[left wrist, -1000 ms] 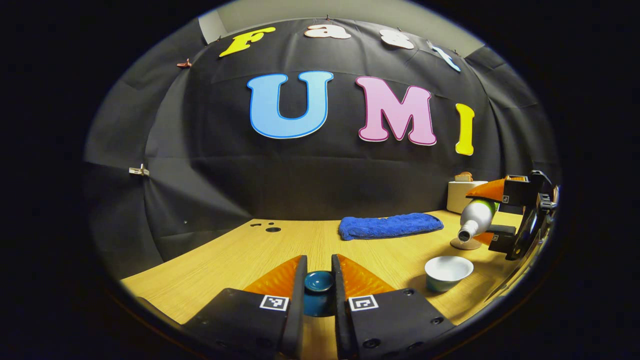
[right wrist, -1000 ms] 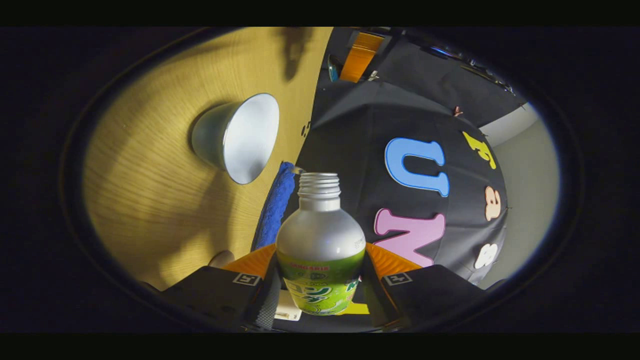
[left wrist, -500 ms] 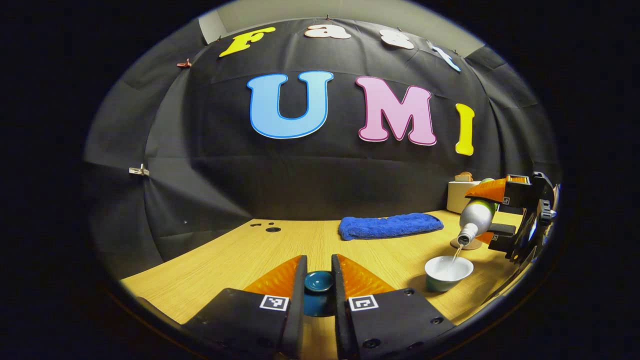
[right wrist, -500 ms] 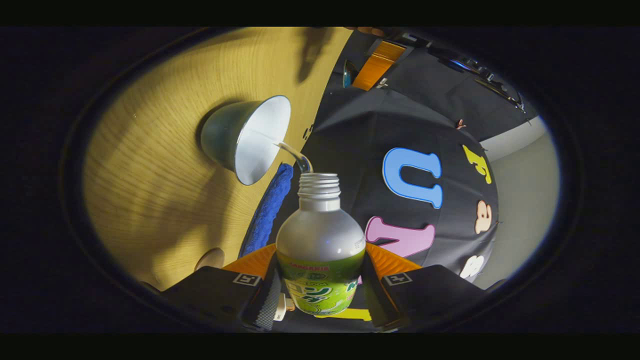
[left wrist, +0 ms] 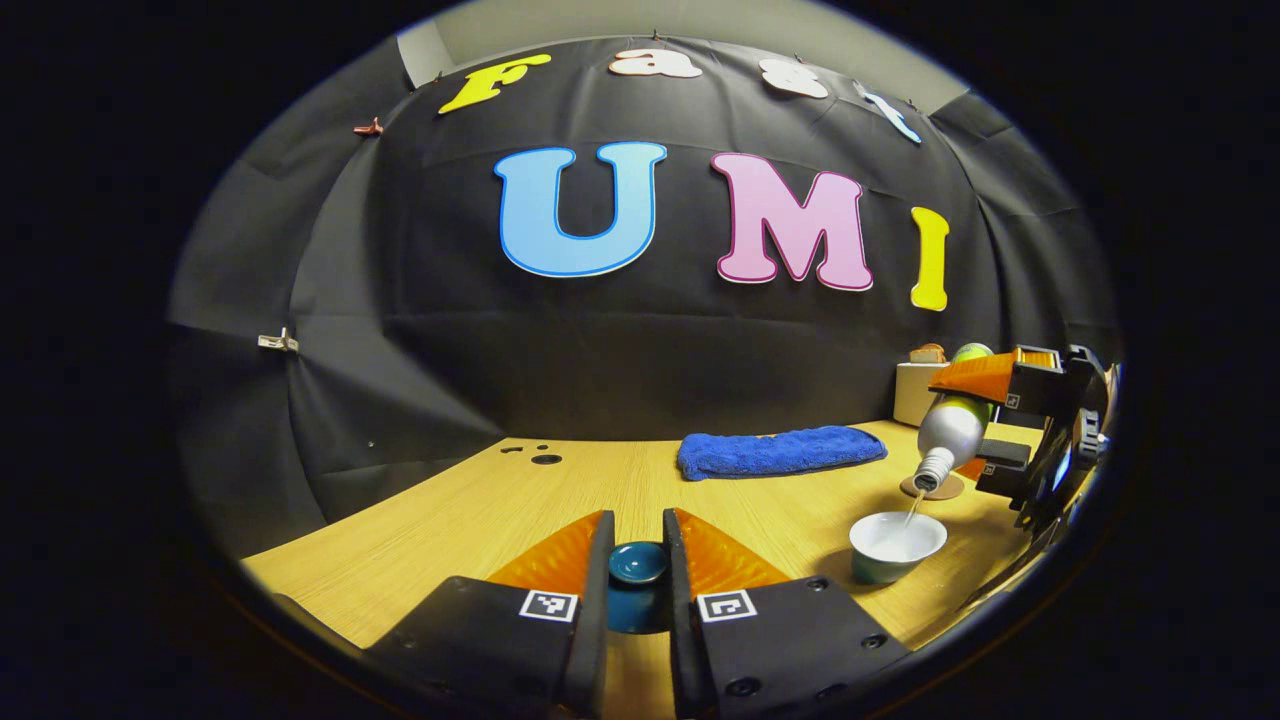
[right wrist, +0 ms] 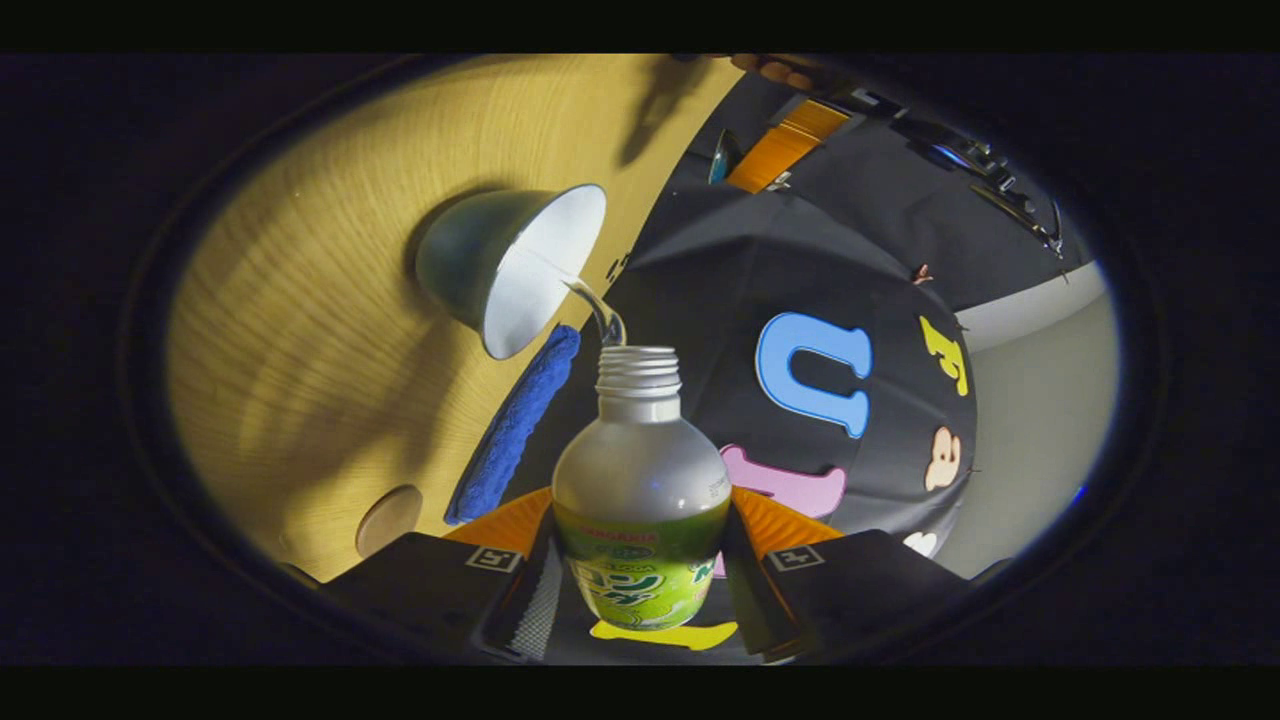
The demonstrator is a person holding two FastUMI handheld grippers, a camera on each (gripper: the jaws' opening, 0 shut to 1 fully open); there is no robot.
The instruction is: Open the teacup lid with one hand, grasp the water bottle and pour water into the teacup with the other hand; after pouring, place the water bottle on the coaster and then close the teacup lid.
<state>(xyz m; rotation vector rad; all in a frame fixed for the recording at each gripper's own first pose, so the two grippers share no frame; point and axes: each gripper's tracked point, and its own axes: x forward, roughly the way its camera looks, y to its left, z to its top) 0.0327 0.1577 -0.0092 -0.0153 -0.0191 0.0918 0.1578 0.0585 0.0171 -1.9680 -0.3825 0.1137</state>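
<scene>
My left gripper (left wrist: pixel 638 560) is shut on the dark blue teacup lid (left wrist: pixel 638 572), held just above the wooden table. To the right stands the open white teacup (left wrist: pixel 896 546). Above it my right gripper (left wrist: pixel 985 420) holds the silver water bottle (left wrist: pixel 950 432) tilted mouth-down, and a thin stream of water falls into the cup. In the right gripper view the gripper (right wrist: pixel 640 560) is shut on the water bottle (right wrist: pixel 640 510) at its green label, and water arcs from its mouth into the teacup (right wrist: pixel 510 265). The round coaster (right wrist: pixel 388 520) lies on the table behind the cup.
A folded blue towel (left wrist: pixel 780 452) lies at the back of the table (left wrist: pixel 480 520). A white cylinder (left wrist: pixel 925 392) stands in the far right corner. The left gripper (right wrist: pixel 775 160) appears far off in the right gripper view.
The right gripper has tipped the bottle further over the cup, and water has started to flow into it. The left gripper with the lid has stayed still.
</scene>
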